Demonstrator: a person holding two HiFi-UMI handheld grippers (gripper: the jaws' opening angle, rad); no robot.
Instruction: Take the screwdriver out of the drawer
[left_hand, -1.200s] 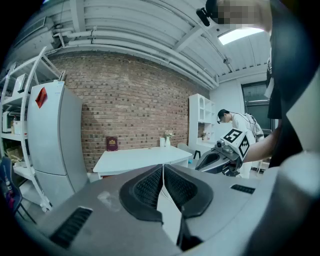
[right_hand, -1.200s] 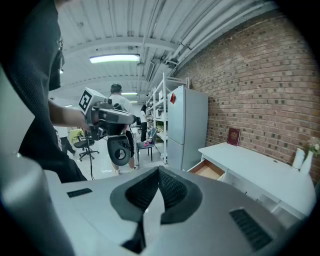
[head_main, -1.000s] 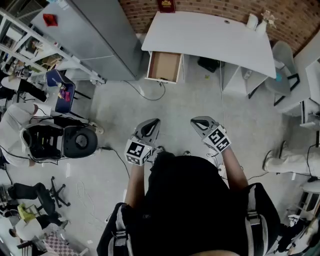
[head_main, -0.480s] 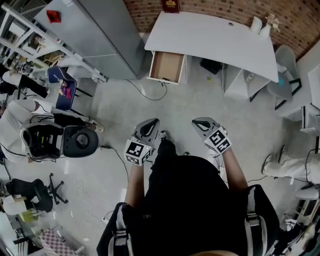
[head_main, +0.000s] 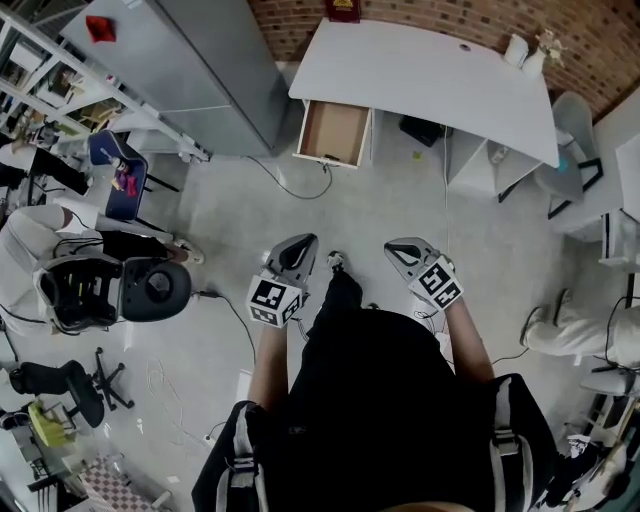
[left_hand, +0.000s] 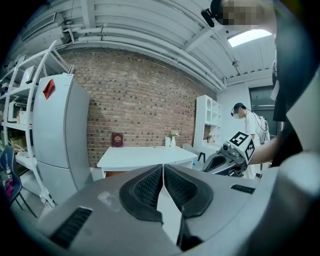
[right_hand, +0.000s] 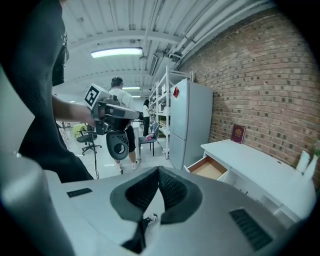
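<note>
A person in a dark top stands on a pale speckled concrete floor, holding a grey plastic gripper in each hand at waist height, both pointing ahead towards a white desk. The left gripper is clenched: its two curved jaws, lined with black ribbed rubber pads, meet at the tips with nothing between them. The right gripper is clenched and empty in the same way. Each carries a cube printed with black-and-white square markers; the left one's cube sits just above the person's wrist. The two grippers are side by side, a little apart, with the person's shoe showing between them. Well ahead of them, the desk has a smooth, flat top and stands against a red brick wall. At the desk's left end a drawer is pulled out, a shallow rectangular box with white sides and a brown, wood-coloured bottom. From this far off the screwdriver cannot be made out inside it; both grippers are well apart from the drawer. Left of the desk stands a tall, smooth grey fridge, and beside that white metal shelving. A black office chair sits on the floor to the person's left.
</note>
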